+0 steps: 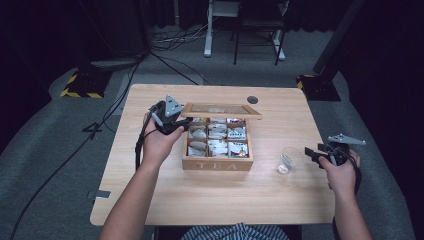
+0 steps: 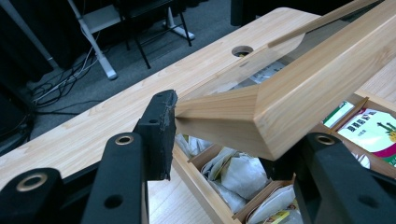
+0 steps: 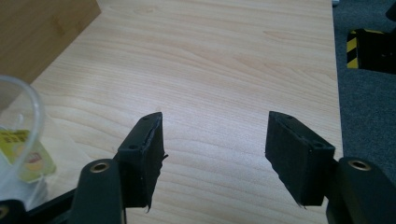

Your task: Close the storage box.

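A wooden tea box [image 1: 217,164] marked TEA stands mid-table, its compartments filled with tea bags [image 1: 218,146]. Its glass-paned lid [image 1: 221,110] is raised and tilted back. My left gripper [image 1: 181,125] is shut on the lid's left front corner; in the left gripper view the wooden lid frame [image 2: 299,88] sits between the jaws of the left gripper [image 2: 233,140], with tea bags [image 2: 238,175] below. My right gripper [image 1: 311,152] is open and empty, just right of a clear glass cup [image 1: 289,159]. In the right gripper view the right gripper [image 3: 215,149] hovers over bare wood, the cup [image 3: 18,121] holding a yellow-labelled tea bag [image 3: 29,156].
The light wooden table [image 1: 210,200] has a round cable hole [image 1: 252,99] near its far edge. Behind the table are a desk frame [image 1: 215,30], cables on the grey floor, and yellow-black striped stand bases [image 1: 80,87] at both far corners.
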A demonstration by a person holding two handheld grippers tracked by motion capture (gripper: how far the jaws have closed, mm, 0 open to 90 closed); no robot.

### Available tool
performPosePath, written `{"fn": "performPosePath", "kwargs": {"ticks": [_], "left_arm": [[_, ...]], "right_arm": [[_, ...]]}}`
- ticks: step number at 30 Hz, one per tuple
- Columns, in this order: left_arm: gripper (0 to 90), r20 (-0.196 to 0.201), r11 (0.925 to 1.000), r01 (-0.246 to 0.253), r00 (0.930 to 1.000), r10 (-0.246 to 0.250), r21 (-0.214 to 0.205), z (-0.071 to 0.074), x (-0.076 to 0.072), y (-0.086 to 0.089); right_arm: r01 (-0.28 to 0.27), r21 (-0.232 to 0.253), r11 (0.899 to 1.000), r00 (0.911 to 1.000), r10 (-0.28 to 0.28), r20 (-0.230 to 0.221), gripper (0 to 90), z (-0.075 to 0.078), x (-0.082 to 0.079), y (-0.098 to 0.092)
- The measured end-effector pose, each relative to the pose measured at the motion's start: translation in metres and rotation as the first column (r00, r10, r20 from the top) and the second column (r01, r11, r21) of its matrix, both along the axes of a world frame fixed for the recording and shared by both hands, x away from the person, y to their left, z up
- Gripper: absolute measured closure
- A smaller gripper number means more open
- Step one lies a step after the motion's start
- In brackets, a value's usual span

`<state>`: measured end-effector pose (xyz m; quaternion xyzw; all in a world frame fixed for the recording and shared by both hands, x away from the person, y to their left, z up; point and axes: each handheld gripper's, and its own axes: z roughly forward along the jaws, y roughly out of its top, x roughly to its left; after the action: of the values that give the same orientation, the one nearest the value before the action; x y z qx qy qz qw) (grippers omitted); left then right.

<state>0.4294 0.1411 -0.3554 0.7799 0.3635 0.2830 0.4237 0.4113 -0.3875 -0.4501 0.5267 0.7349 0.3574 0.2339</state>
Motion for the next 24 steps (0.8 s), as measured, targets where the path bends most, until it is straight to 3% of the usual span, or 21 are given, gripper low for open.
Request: {"fn": "performPosePath", "kwargs": {"ticks": [11,24], "left_arm": [[52.7,-0.012,0.9997,0.002,0.9999,-0.001,0.023,-0.003,-0.003,0.000],[52.0,-0.041,0.9991,0.003,0.9991,-0.001,0.042,-0.009,-0.012,0.000]], "right_arm": [[-0.020,-0.043,0.999,0.9994,0.019,-0.028,34.7,-0.024,0.011,-0.001],[-0.021,-0.052,0.998,0.9979,0.018,-0.062,33.9,-0.034,0.020,-0.001]]}}
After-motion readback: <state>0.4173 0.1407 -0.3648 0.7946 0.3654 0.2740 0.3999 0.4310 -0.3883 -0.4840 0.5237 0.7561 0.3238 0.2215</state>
